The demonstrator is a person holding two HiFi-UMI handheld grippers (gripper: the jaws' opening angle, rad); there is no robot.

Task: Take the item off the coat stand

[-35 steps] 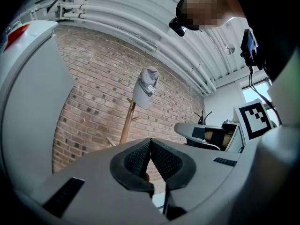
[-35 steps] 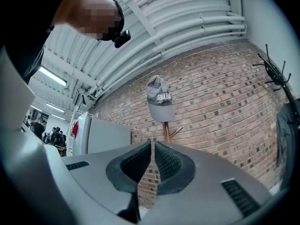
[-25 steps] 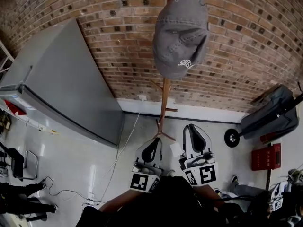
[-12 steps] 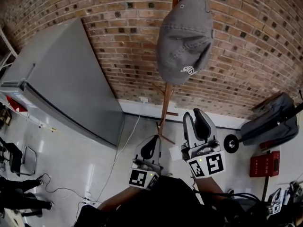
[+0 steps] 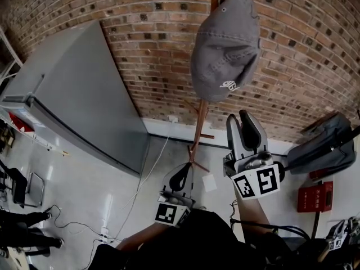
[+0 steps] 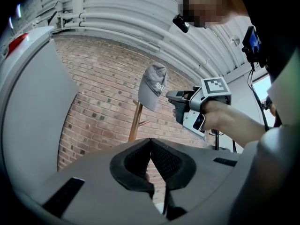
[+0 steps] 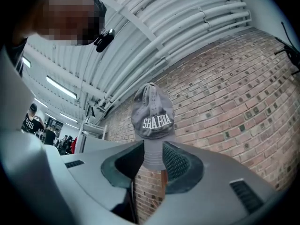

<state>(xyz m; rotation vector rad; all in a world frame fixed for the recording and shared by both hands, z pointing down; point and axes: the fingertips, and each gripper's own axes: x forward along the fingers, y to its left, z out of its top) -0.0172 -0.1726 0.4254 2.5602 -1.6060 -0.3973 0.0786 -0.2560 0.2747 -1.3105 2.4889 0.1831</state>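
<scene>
Grey fabric cap [image 5: 225,46] hangs at the top of the wooden coat stand [image 5: 198,134], in front of the brick wall [image 5: 140,55], with its brim pointing down. The right gripper [image 5: 242,121] is beside the stand's pole, below the cap and apart from it. Its jaws have just been opening and now stand apart, with nothing pressed between them. In the right gripper view the brim shows through the gap of the jaws but farther off, so it is lined up, not gripped. The left gripper [image 5: 181,176] is low, near the foot of the stand, with jaws closed together on nothing.

I judge that the step in hand is the approach to the cap; the taking off is not yet begun. The next move calls for bringing the open jaws around the brim, closing on the fabric, then lifting the cap up and away from the stand's peg so that it does not catch.
</scene>
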